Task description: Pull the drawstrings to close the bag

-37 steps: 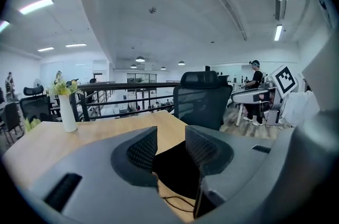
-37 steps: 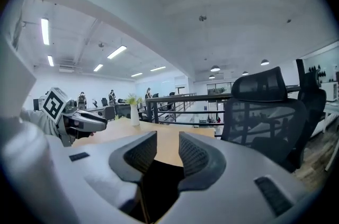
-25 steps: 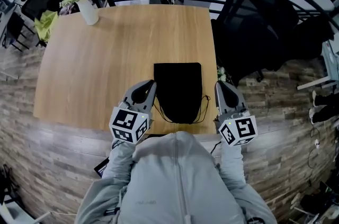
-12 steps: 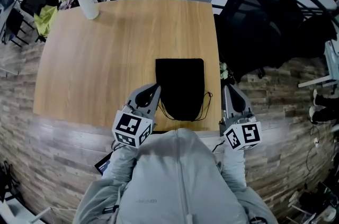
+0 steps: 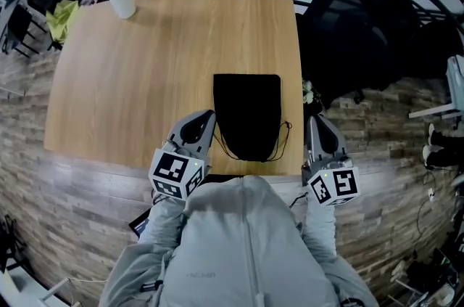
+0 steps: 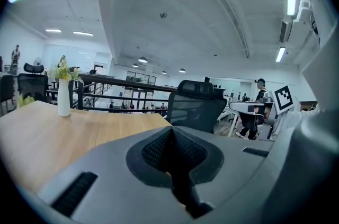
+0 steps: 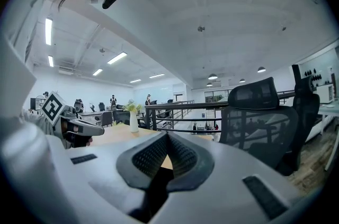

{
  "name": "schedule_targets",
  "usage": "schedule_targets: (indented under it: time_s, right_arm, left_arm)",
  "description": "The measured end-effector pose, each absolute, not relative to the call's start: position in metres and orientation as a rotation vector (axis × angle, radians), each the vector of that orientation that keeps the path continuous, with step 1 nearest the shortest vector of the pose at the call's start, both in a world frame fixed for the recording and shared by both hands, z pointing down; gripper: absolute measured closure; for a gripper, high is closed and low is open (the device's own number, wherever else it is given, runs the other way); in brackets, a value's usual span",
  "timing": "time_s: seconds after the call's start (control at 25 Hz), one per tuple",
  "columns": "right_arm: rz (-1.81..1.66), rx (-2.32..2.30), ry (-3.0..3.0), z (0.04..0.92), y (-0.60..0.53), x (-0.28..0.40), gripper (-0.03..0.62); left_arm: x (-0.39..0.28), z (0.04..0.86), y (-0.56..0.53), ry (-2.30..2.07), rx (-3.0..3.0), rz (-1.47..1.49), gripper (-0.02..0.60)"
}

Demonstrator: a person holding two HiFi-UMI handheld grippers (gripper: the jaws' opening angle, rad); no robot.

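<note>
On table (image 5: 145, 66): black bag (image 5: 247, 113) flat (contents unseen); left gripper (image 5: 210, 115), right gripper (image 5: 310, 119) jaws together

The flat, black, rectangular fabric bag (image 5: 246, 109) lies between my left gripper (image 5: 207, 117) and my right gripper (image 5: 313, 123), closer to the left. Its thin black drawstrings (image 5: 284, 138) loop loose at the near end.

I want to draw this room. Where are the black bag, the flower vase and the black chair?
black bag (image 5: 247, 109), head view, middle of its cloth.
flower vase (image 5: 120, 2), head view, its white body.
black chair (image 6: 197, 107), left gripper view, its mesh backrest.
</note>
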State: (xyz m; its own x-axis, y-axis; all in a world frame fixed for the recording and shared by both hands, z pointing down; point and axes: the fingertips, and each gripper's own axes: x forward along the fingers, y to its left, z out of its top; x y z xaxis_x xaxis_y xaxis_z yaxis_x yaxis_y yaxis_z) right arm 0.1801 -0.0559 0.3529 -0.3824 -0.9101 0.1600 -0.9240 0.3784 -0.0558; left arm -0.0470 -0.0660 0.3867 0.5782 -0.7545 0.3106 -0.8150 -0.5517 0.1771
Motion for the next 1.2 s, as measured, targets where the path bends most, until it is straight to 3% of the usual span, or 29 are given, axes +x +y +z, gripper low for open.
schedule_targets:
  time_s: [1.2]
  right_arm:
    - [0.244, 1.642, -2.525, 0.363, -0.062, 0.174, 0.572]
  left_arm:
    - [-0.054, 0.39, -0.073, -1.318, 2.485, 0.299, 0.555]
